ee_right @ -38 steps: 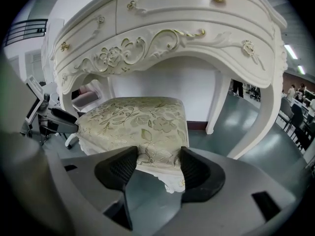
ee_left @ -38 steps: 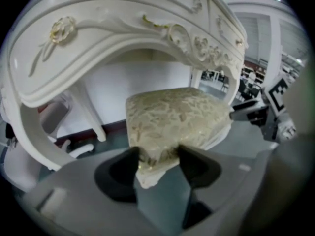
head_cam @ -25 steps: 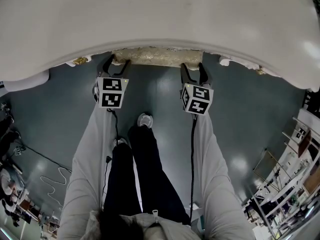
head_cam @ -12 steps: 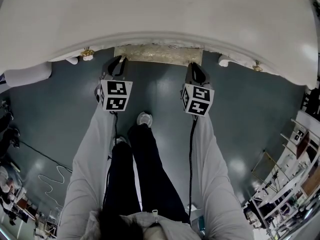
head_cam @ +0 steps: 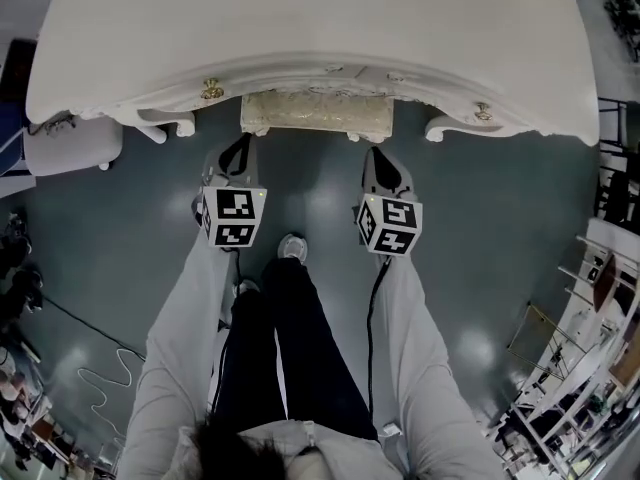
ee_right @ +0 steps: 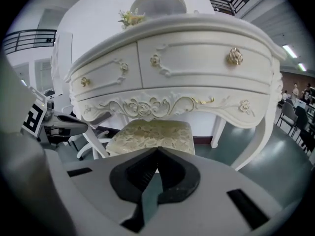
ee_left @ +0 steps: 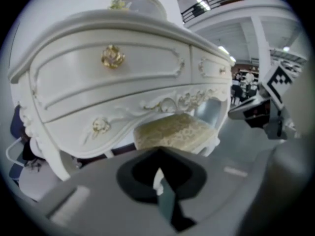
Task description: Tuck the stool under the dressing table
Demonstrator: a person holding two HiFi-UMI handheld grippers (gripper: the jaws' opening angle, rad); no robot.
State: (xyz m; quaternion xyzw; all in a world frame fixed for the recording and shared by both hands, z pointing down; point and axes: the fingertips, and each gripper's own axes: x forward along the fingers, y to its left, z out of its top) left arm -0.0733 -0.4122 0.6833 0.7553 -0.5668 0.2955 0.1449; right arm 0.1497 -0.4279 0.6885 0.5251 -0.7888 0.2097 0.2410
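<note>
The white dressing table fills the top of the head view. The stool, with a cream patterned cushion, sits under its front edge between the table legs. My left gripper and right gripper hang in the air just short of the stool, one at each side, touching nothing. Both have just been closing and are now shut with nothing between the jaws. The left gripper view shows the cushion beyond the shut left gripper. In the right gripper view the cushion lies ahead of the shut right gripper.
A white office chair stands left of the table. Metal shelving lines the right edge and a cable lies on the dark floor at the left. The person's shoe is below the grippers. A mirror stands on the table top.
Both grippers were open at the stool's front edge. They have drawn back from it and risen, and their jaws have shut on nothing. The stool stays under the table.
</note>
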